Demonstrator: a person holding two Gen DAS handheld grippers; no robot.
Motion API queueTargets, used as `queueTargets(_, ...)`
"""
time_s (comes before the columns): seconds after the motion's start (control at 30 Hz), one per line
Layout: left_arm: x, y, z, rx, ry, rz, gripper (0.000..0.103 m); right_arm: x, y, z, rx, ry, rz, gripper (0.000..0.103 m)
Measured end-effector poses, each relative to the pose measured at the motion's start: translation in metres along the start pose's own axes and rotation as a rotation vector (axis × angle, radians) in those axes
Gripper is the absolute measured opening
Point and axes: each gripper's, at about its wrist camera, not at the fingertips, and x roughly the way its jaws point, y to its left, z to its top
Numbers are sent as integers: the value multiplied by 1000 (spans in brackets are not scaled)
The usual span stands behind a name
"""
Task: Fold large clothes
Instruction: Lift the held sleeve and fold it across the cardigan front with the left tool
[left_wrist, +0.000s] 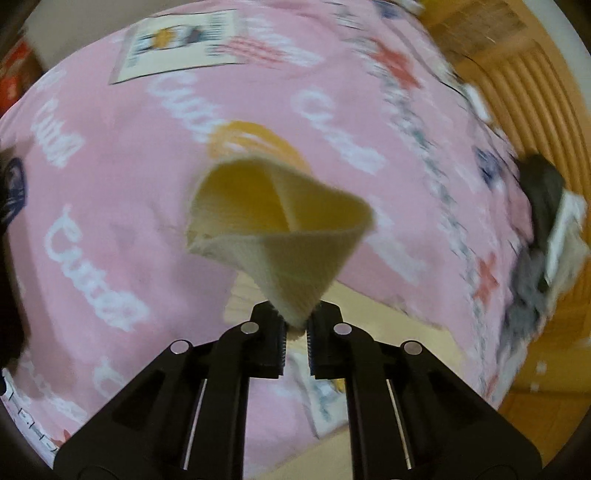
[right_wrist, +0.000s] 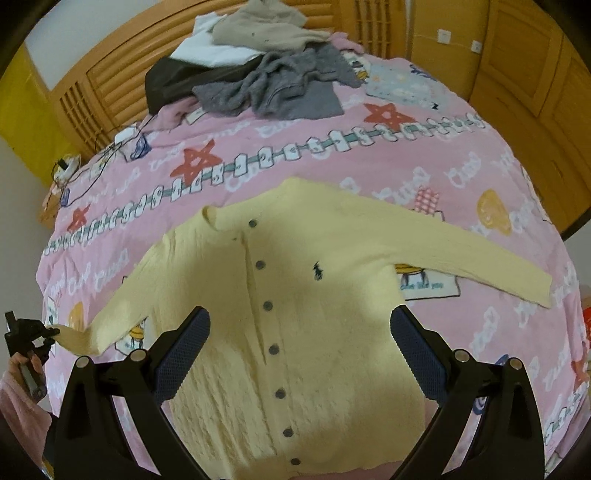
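the left gripper is pinching the ribbed cuff of the yellow cardigan's sleeve, its black jaws pressed nearly together on the knit, and the cuff opens out above them like a funnel, lifted off the pink bedspread. white script words are printed across that spread; they are blurred and cannot be made out for certain. past the cuff lies a cream printed panel with small cartoon figures, its writing too blurred to read.

the right gripper hangs with its jaws spread wide above the cardigan, nothing between the blue-padded fingers. the cardigan lies flat and face up on the bed, buttoned down the front with a row of dark buttons. a small dark embroidered horse-and-rider logo sits on the chest. one sleeve stretches out flat toward the right of this view; the other sleeve runs down to the left, where its end is held in the left gripper, seen there at the frame edge with a hand in a pink sleeve on its handle.

beside the flat sleeve a printed panel reads something like "cute like you". farther off run red stars and a band of numbered tags. at the far end of the bed sits a pile of clothes, grey, black, white and beige, before a wooden slatted headboard.
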Motion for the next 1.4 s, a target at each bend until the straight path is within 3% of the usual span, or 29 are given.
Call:
queueTargets(0.27,-7,-119,-69,287,54,-143,8,12,-28,6,-25,-59,-42,94)
queueTargets(0.33,-6,-144,-94,346,66,-181,8,32,-33,3,-72,-87,-33,80)
queueTargets(0.4,-5,-169,-123,394,100,-243,8,66,-36,-1,-134,-70,-29,50)
queueTargets(0.5,-6,-200,-165,449,135,-307,8,116,-43,-4,-157,-13,9,30)
queueTargets(0.63,-6,-240,-225,527,201,-388,8,168,-59,-5,-102,61,50,12)
queueTargets(0.8,-3,-284,-293,627,260,-466,8,213,-82,0,-37,123,55,11)
queueTargets(0.97,7,-309,-342,648,323,-525,8,255,-99,-5,-37,202,76,10)
queueTargets(1.2,20,-329,-392,693,390,-552,8,278,-110,-11,-25,206,108,6)
queueTargets(1.4,39,-342,-437,761,456,-551,8,268,-124,-14,9,178,157,1)
